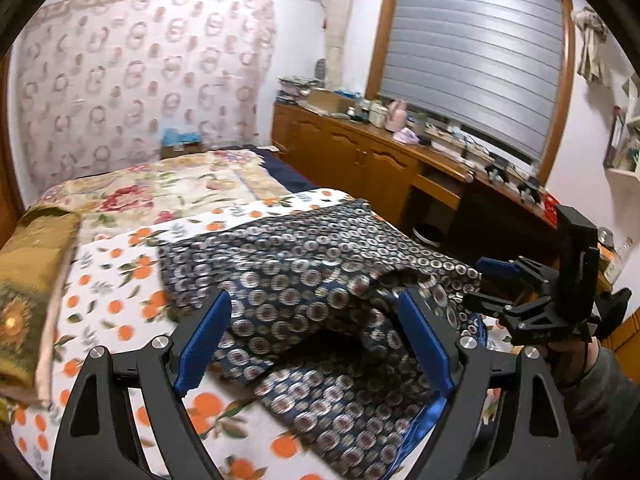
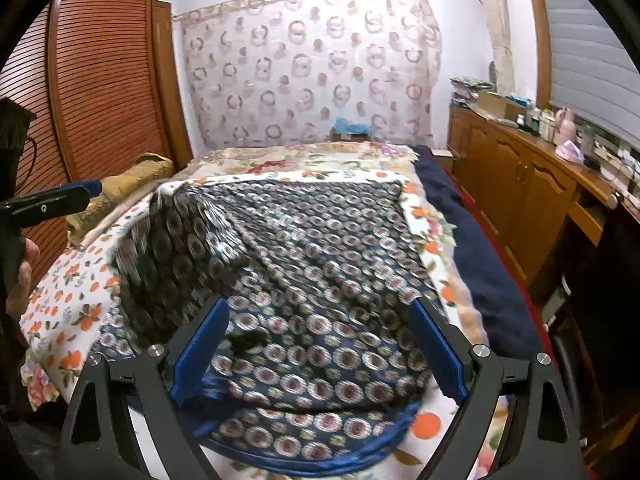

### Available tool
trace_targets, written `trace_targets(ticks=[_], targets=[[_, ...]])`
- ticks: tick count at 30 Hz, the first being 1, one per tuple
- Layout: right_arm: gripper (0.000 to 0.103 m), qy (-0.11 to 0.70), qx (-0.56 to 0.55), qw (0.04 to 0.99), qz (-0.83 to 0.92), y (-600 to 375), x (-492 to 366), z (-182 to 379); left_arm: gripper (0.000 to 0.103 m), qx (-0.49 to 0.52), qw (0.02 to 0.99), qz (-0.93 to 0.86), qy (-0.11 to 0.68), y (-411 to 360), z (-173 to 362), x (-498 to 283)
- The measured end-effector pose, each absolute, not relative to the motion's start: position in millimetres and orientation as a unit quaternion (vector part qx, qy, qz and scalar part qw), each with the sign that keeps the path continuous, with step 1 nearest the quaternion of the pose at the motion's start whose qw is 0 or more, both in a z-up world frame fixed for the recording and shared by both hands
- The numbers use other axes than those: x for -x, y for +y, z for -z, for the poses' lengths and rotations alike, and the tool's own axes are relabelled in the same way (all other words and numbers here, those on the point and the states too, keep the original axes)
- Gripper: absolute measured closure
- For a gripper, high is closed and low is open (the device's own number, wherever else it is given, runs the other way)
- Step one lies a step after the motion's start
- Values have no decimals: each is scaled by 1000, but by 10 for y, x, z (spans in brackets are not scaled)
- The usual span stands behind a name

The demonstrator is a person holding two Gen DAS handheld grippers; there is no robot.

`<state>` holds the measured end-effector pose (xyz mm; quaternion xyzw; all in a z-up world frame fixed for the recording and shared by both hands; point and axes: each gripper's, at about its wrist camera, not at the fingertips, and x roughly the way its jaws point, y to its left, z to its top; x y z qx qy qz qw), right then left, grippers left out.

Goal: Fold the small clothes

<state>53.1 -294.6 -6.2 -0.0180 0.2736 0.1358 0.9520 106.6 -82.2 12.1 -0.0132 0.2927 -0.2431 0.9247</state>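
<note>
A dark blue garment with a ring pattern [image 1: 304, 276] lies rumpled on the orange-print bedsheet [image 1: 108, 296]; it also shows in the right wrist view [image 2: 320, 264], partly doubled over at its left side. My left gripper [image 1: 316, 340] is open, its blue pads either side of a raised fold, not touching it. My right gripper [image 2: 320, 344] is open just above the garment's near edge. The right gripper also shows at the right of the left wrist view [image 1: 492, 284], and the left gripper at the left edge of the right wrist view [image 2: 76, 192].
A rolled olive cushion [image 1: 28, 292] lies at the bed's left side. A floral quilt [image 1: 168, 188] covers the far end. A wooden cabinet and desk [image 1: 380, 160] with clutter run along the right wall. A wooden wardrobe [image 2: 100, 80] stands on the left.
</note>
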Motion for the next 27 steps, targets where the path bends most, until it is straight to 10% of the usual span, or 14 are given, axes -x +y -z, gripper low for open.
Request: trace_targets(ticks=[21,25,27], targets=[[16,299,118,919,-229,-1859,-858,114,17,40,933,177,310,-141,231,-955],[91,322,123,906,-246,-1871,-1082,198,17,41,931,177,318,-148,295,-982],[97,316,113,908,-250,-1930,-1132,152,17,43,930,179,319,-146,312,-982]])
